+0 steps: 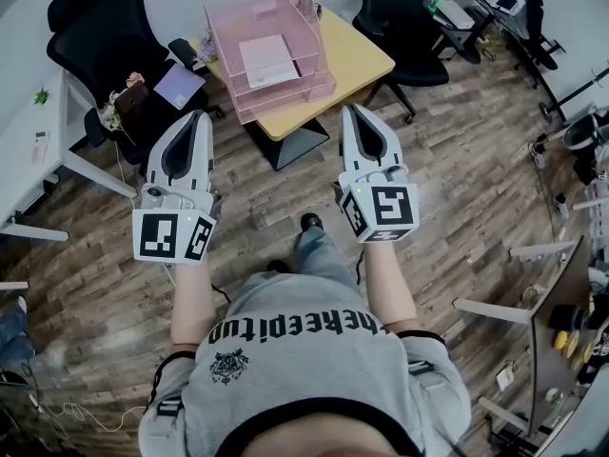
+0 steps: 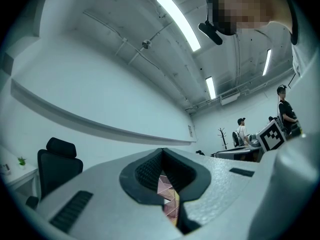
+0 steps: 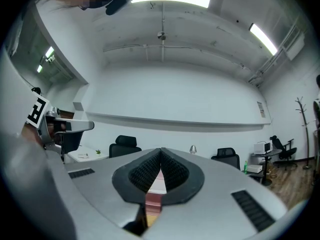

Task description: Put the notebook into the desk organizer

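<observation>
A pink wire desk organizer [image 1: 285,98] stands on a small yellow table [image 1: 357,57] ahead of me. A pale flat notebook [image 1: 268,61] lies inside its tray. My left gripper [image 1: 201,115] is held in the air short of the table's left corner, jaws shut with nothing between them. The right gripper [image 1: 349,109] hangs level with it near the table's front edge, also shut and empty. In the left gripper view the jaws of the left gripper [image 2: 162,150] meet at the tips, with pink wire showing through the gap below. The right gripper [image 3: 161,150] looks the same in its own view.
A black office chair [image 1: 105,27] at the left holds a lilac book [image 1: 179,86] and other things. Another black chair [image 1: 404,22] stands right of the table. A white desk [image 1: 38,150] runs along the left. Two people [image 2: 242,131] stand far off.
</observation>
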